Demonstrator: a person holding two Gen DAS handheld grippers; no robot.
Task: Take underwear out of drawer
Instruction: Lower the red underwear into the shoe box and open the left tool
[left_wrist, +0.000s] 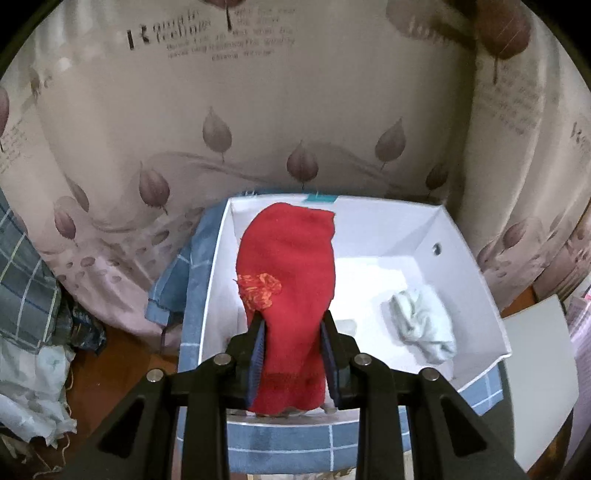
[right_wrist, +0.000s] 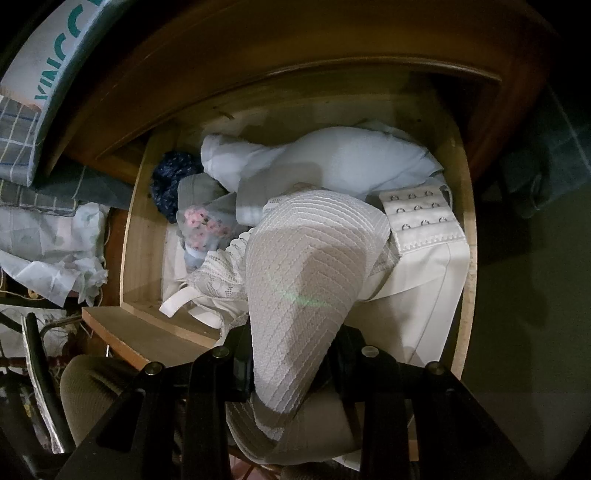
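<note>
In the left wrist view my left gripper (left_wrist: 291, 328) is shut on a red garment (left_wrist: 291, 258), which hangs over the inside of a white box (left_wrist: 465, 236). A crumpled pale garment (left_wrist: 424, 325) lies on the box floor at the right. In the right wrist view my right gripper (right_wrist: 295, 354) is shut on a white ribbed lace garment (right_wrist: 306, 266) just above the open wooden drawer (right_wrist: 142, 236). The drawer holds a white folded cloth (right_wrist: 332, 158), a white hook-and-eye band (right_wrist: 421, 218), a pink floral piece (right_wrist: 207, 225) and a dark blue piece (right_wrist: 170, 181).
The white box sits on a blue checked cloth (left_wrist: 280, 446). A leaf-print curtain (left_wrist: 258, 110) hangs behind it. Plaid bedding (left_wrist: 26, 288) and crumpled paper (left_wrist: 33, 398) lie at the left. A white board (left_wrist: 539, 387) stands at the right. The dark wooden cabinet front (right_wrist: 295, 59) is above the drawer.
</note>
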